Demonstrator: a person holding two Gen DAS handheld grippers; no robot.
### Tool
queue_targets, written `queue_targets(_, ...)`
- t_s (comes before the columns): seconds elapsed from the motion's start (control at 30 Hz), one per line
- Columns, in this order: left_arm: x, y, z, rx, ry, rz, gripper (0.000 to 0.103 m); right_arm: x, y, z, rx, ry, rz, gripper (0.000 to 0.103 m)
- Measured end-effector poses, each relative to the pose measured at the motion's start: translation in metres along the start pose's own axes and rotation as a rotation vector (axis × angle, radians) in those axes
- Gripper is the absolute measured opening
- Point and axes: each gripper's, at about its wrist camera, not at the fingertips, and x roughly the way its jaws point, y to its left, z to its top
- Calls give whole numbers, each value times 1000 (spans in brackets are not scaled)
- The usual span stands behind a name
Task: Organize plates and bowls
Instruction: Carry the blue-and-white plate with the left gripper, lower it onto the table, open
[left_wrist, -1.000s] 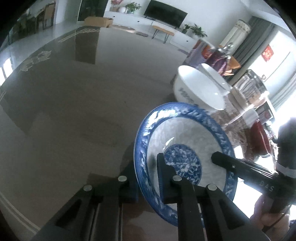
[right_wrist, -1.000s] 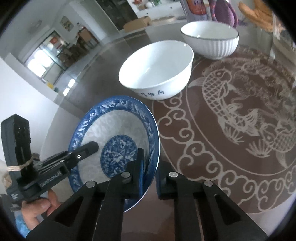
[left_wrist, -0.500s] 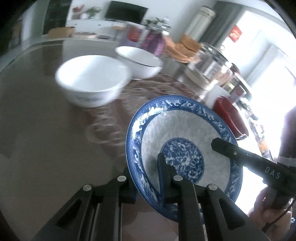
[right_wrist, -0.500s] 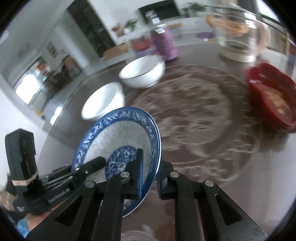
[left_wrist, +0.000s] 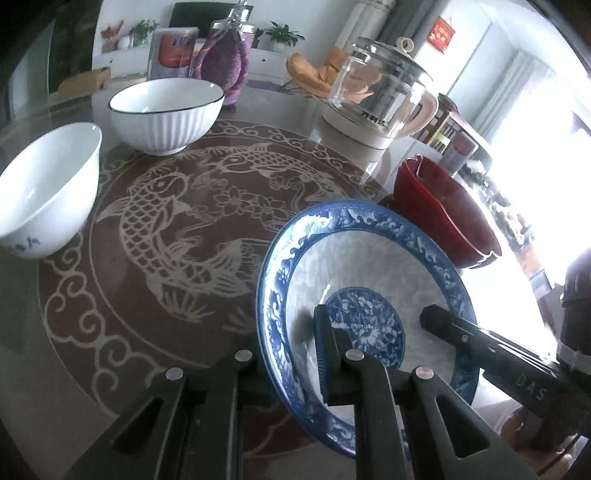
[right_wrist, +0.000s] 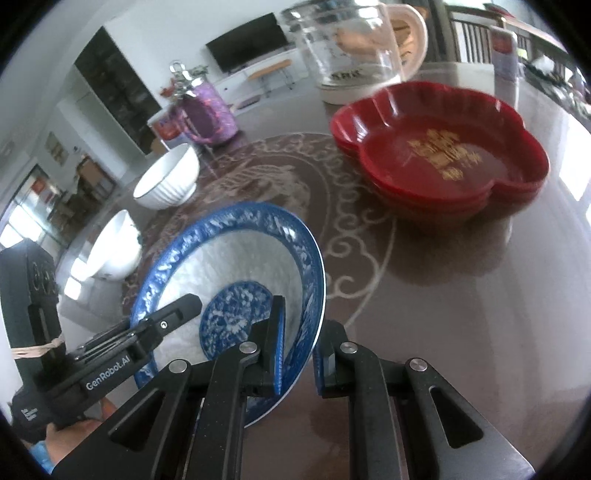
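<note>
You held the blue-patterned plate (left_wrist: 373, 266) with both tongs at once, clear of the bench (left_wrist: 155, 325). Your left tongs (left_wrist: 295, 354) were clenched on the plate's near-left rim, one finger inside the dish and the other beneath it. Your right tongs (right_wrist: 297, 349) were clenched on the opposite rim in the same manner, with one finger over the white inner surface and the other outside the rim. In the left wrist view, the right tongs' inner finger (left_wrist: 443, 325) lay across the plate's right side. In the right wrist view, the left tongs' inner finger (right_wrist: 181, 308) lay across its left side. The plate was tilted, with its blue centre medallion between the two inner fingers.

Just beyond the plate, ahead and to the right of the left tongs, stood the red lobed dish (right_wrist: 443, 158); whether the two touched cannot be told. Farther ahead of it stood the glass kettle (left_wrist: 380, 96). Ahead and to the left of the left tongs stood the ribbed white bowl (left_wrist: 166, 114). The plain white bowl (left_wrist: 48, 192) stood nearer, to the left of it. Both bowls stood upright, well apart from the plate. The fish-patterned mat (left_wrist: 192, 206) lay under the bench's glossy surface, between the bowls and the plate.
</note>
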Motion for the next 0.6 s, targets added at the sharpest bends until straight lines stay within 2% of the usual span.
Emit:
queue_targets(0.1, -4, 4, -1, -9, -12, 1, 20, -5, 2, -1, -22, -18, -6, 20)
queue_targets(0.13, -8, 6, -2, -12, -17, 5, 25, -7, 1, -1, -22, -28, -3, 23)
queue_targets(0.2, -20, 12, -3, -30, -42, 16, 42, -14, -2, -4, -18, -56, 5, 61)
queue_targets(0.27, -38, 18, -6, -44, -84, 32, 70, -28, -3, -6, -26, -99, -5, 65)
queue_targets(0.33, -58, 24, -14, -37, -138, 76, 83, -41, -5, -9, -31, -120, -4, 65)
queue_targets(0.47, -73, 33, -29, 23, -131, 160, 84, -70, -21, -29, -22, -175, -73, 71)
queue_targets(0.6, -64, 41, -46, 64, -82, 220, 84, -76, -40, -54, -28, -156, -261, 73)
